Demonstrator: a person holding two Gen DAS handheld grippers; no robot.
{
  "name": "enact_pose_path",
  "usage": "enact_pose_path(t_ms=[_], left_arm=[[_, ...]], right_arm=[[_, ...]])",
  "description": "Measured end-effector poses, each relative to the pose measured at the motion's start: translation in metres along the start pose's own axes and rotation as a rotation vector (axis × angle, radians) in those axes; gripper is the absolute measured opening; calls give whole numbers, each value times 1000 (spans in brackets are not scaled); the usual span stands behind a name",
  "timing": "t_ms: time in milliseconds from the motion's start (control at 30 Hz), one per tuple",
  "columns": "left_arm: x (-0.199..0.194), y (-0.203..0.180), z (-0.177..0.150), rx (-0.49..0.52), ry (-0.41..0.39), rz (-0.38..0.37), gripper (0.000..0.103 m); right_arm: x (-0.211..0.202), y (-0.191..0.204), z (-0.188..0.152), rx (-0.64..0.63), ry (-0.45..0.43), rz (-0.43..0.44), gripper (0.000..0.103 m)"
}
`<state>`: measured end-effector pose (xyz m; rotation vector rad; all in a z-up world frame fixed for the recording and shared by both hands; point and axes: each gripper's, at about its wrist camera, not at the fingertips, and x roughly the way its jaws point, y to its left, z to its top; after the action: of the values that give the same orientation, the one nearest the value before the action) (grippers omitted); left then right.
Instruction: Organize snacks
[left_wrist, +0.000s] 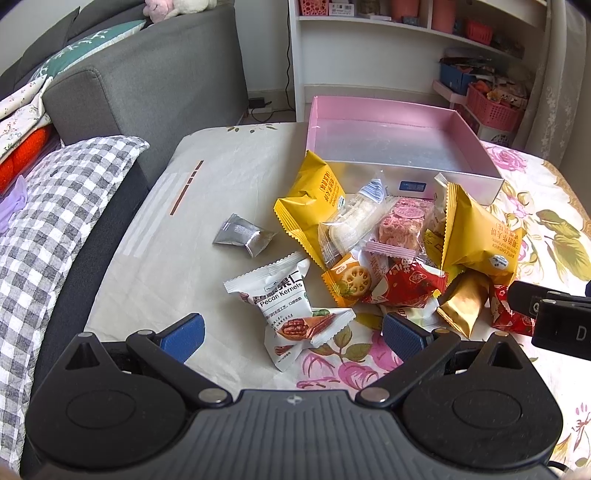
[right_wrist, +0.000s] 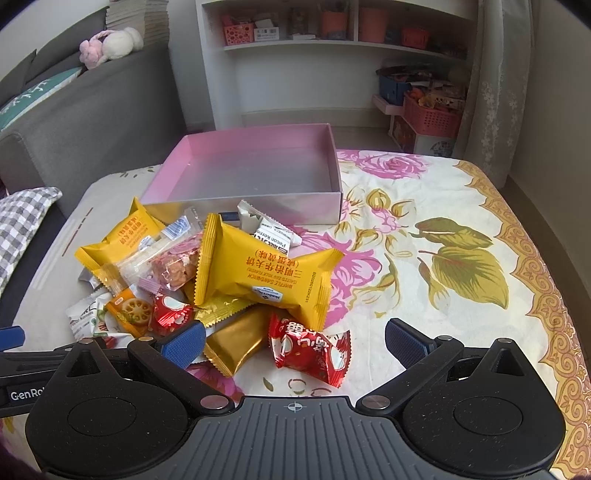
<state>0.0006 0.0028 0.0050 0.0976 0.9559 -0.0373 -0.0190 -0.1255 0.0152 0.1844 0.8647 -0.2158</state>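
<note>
1. I read this as the very start of the sorting: the pink box (right_wrist: 258, 173) in the upper middle of the right wrist view has nothing in it, and every snack lies loose on the floral cloth (right_wrist: 461, 221) in front of it.

2. My left gripper (left_wrist: 293, 334) is spread wide and grasps nothing. The white pecan kernels pack (left_wrist: 291, 306) sits in the lower middle of the left wrist frame, directly between the two blue pads and slightly ahead of them; I cannot tell whether either pad touches it.

3. My right gripper (right_wrist: 293, 341) is likewise released and empty. The red foil candy (right_wrist: 310, 350) lies between its pads, nearer the centre than either pad, with the gold foil packet (right_wrist: 236, 341) just beside it toward the left pad.

4. Further up in the frame, a yellow waffle sandwich pack (right_wrist: 266, 273) leans over the gold packet, and a second yellow pack (right_wrist: 122, 236) sits at the left of the heap, against the box's near wall. A small silver sachet (left_wrist: 243, 234) lies apart, left of centre in the left wrist view.

5. My next move, as I judge it, is to ease one gripper forward and down until its pads flank a pack, close gently, then lift over the near wall into the box.

6. The crinkly wrappers look slippery, so I would grip the body, not the sealed edge.
</note>
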Motion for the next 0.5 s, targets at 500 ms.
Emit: enact_pose_path(t_ms=[500], left_arm=[[0, 2, -1, -6, -3, -2, 103]], right_arm=[[0, 0, 0, 3, 0, 2, 103]])
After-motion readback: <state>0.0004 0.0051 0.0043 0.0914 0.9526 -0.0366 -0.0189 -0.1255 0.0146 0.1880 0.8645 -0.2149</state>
